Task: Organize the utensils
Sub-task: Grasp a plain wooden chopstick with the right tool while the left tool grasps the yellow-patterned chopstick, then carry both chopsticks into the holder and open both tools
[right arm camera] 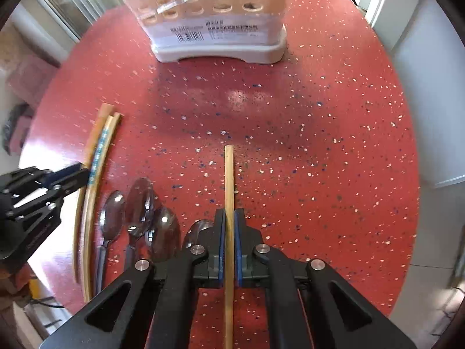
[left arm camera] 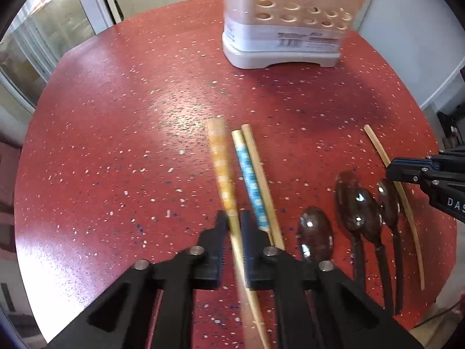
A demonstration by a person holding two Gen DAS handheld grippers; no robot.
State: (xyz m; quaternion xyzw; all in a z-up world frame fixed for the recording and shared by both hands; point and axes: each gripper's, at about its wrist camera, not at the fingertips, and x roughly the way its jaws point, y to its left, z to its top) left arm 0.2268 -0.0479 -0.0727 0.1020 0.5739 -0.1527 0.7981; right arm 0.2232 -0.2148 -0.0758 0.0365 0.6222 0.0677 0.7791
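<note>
Blurred orange chopstick (left arm camera: 222,171) clamped in left hand-held gripper (left arm camera: 233,218), right hand-held gripper (right arm camera: 229,218) pinching plain chopstick (right arm camera: 229,174), holder (left arm camera: 279,29) top cut off

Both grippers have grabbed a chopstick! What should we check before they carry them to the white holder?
1. Left gripper shut on the orange-patterned chopstick: ok, it sits between the pads.
2. Right gripper shut on the plain chopstick: ok, pads press both sides.
3. Orange-patterned chopstick free of the blue-patterned chopstick beside it: cannot tell, the picture is blurred.
4. Way to the white utensil holder across the red table clear: ok.
5. Spoons out of the grippers' way: ok, they lie between the two.
6. Holder's top open and free: cannot tell, it is cut off.
</note>
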